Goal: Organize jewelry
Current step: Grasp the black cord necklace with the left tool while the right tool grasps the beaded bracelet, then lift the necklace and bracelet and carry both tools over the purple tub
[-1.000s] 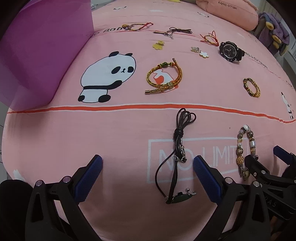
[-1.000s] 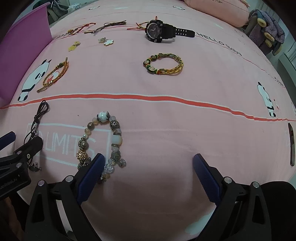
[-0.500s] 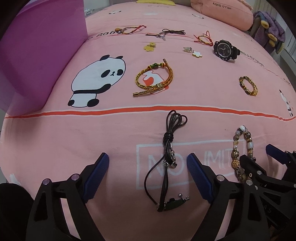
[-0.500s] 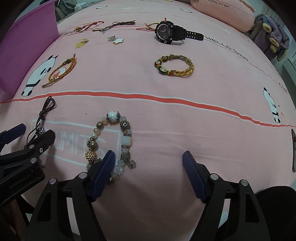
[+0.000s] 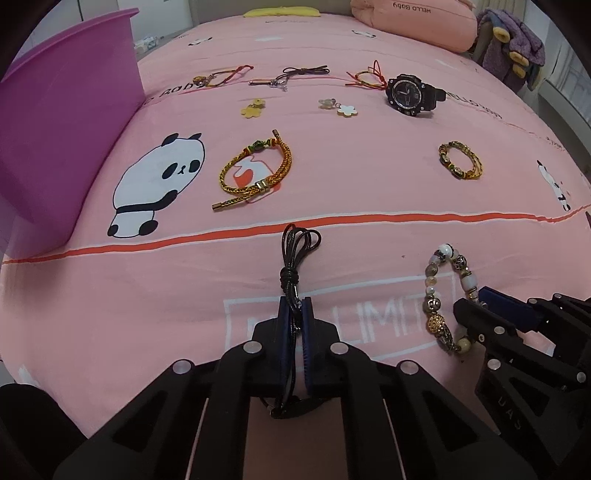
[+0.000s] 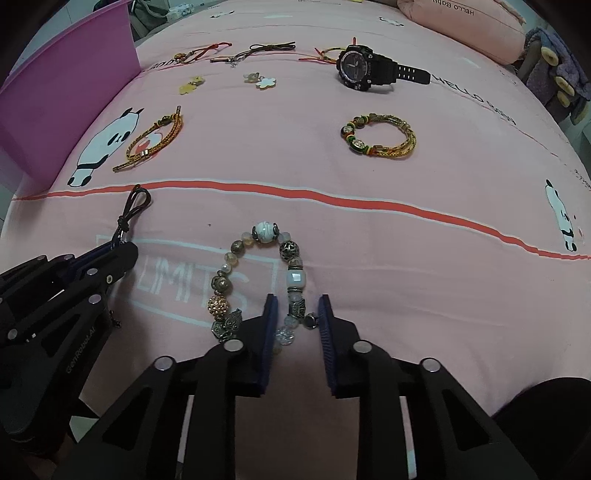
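A black cord necklace (image 5: pixel 295 251) lies on the pink bedsheet (image 5: pixel 369 192), its looped end pointing away from me. My left gripper (image 5: pixel 295 306) is shut on the cord near its knot, and the clasp end hangs behind the pads. To the right lies a chunky beaded bracelet (image 6: pixel 264 229) with a white marbled bead at its far end. My right gripper (image 6: pixel 295 302) is closing over the bracelet's near right strand. Beads and a small charm fill the gap between the blue pads (image 6: pixel 270 314). In the left wrist view the right gripper (image 5: pixel 472 301) sits on that bracelet (image 5: pixel 434 291).
A purple bin (image 5: pixel 62 129) stands at the left. Farther back lie a gold braided bracelet (image 5: pixel 255 173), a gold beaded bracelet (image 5: pixel 460 160), a black watch (image 5: pixel 406 92), flower charms (image 5: pixel 347 110), red string bracelets and a dark cord. A pink pillow (image 5: pixel 413 18) is at the back.
Both grippers have closed from wide open. The left one shifted over the black cord and clamped it; the right one narrowed onto the beaded bracelet's near strand.
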A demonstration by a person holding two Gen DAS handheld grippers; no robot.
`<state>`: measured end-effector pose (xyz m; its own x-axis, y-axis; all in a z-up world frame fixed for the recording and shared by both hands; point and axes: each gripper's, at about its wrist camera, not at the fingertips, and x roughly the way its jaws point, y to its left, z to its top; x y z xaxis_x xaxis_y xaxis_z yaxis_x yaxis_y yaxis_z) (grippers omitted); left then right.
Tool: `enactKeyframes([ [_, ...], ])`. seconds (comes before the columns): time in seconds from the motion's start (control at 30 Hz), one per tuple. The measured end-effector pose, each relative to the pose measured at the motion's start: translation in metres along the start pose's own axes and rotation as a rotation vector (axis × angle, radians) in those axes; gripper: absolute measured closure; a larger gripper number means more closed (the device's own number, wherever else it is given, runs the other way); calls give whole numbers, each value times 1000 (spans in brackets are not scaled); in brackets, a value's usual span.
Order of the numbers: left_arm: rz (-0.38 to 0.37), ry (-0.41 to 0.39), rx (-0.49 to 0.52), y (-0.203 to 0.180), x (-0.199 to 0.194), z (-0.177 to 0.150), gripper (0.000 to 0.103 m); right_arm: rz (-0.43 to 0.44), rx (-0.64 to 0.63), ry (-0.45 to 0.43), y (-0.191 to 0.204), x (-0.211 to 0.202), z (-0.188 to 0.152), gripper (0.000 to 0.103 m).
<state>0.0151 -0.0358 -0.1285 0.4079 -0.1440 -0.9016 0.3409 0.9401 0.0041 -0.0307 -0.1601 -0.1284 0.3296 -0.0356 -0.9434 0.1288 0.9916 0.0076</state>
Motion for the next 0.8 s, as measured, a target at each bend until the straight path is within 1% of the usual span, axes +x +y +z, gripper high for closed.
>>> enactKeyframes([
  [0.1, -39, 8, -35, 7, -1, 2, 96, 34, 35, 0, -8, -1, -1, 88],
  [0.27, -60, 4, -46, 9, -8, 2, 97, 66, 66, -11, -15, -6, -1, 88],
  [0.4, -92, -4, -65, 14, -18, 3, 97, 100, 106, -17, -22, -12, -3, 88],
  [0.6, -152, -13, -76, 20, -37, 9, 97, 119, 100, -68, -20, -37, -3, 88],
  [0.8, -176, -43, -86, 30, -61, 16, 97, 132, 80, -121, -12, -62, 6, 88],
])
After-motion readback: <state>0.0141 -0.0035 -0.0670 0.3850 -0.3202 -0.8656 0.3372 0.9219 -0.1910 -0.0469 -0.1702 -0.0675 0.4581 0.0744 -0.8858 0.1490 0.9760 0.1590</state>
